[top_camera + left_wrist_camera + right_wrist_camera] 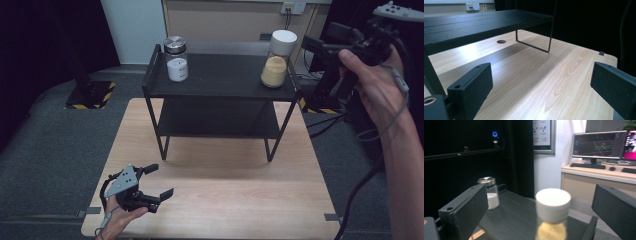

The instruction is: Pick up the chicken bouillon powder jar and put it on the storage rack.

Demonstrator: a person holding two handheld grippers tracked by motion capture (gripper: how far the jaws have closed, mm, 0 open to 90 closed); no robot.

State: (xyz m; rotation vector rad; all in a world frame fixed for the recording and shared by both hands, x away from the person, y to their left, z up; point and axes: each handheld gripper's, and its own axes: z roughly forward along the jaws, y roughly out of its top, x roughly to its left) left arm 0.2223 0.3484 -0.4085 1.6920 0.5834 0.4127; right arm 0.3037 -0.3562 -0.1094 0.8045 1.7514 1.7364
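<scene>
Between the right gripper [541, 212]'s spread fingers stands the white-lidded jar [552, 206]; left gripper [154, 181] fingers spread.

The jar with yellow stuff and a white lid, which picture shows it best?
The high view: the whole jar stands on the black shelf's top, sharp and unblocked. The right gripper view shows it blurred, bottom cut off. The left gripper view looks at the shelf and table.
</scene>
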